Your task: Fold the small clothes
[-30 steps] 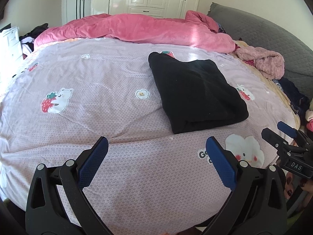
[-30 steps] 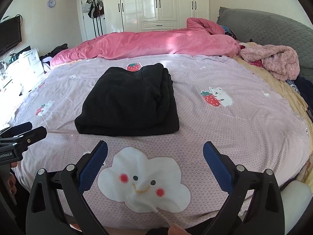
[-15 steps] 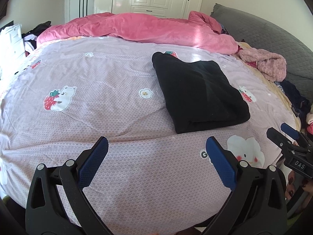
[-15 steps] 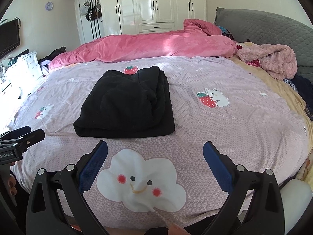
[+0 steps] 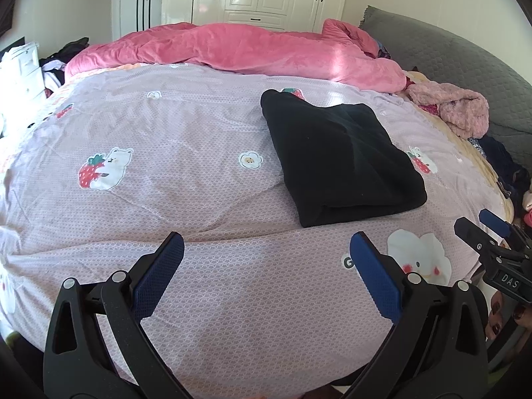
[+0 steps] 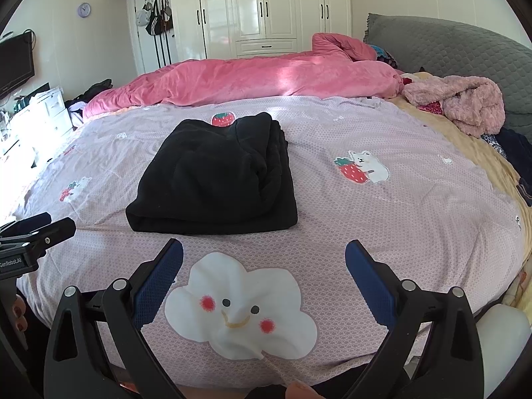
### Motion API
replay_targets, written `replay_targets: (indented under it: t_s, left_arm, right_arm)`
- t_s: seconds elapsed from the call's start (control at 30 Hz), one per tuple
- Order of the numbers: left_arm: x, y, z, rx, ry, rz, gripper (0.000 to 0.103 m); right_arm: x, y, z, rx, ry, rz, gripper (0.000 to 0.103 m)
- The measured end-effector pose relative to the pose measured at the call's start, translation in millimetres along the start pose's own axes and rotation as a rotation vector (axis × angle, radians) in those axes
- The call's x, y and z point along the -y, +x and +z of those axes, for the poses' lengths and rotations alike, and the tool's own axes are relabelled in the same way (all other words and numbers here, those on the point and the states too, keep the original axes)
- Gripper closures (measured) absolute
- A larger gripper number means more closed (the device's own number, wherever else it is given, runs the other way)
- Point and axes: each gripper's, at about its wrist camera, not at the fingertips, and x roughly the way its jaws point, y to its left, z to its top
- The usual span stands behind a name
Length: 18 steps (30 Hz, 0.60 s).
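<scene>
- Here we see a folded black garment (image 6: 212, 176) lying flat on the lilac bedspread (image 5: 166, 199), just ahead of the right gripper (image 6: 264, 259) and ahead-right of the left gripper (image 5: 266, 252).
- Both sets of fingers are spread wide, holding nothing.
- Since a second ago, both grippers have drawn back slightly; the garment has stayed put.
- Bare bedspread surrounds the garment; the pink duvet (image 6: 266, 79) lies well beyond.

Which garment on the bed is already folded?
The black garment mid-bed, a flat stacked rectangle; the fuzzy pink garment by the grey headboard lies crumpled.
</scene>
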Motion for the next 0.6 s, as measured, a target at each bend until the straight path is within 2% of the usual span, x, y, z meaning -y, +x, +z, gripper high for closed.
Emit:
replay_targets:
  t_s: [0.6]
  left_arm:
    - [-2.3,-0.4,0.9,-0.002,-0.009,0.003,0.009]
  right_arm:
    - [0.6,0.7,-0.1,0.0,0.002,-0.002,0.005]
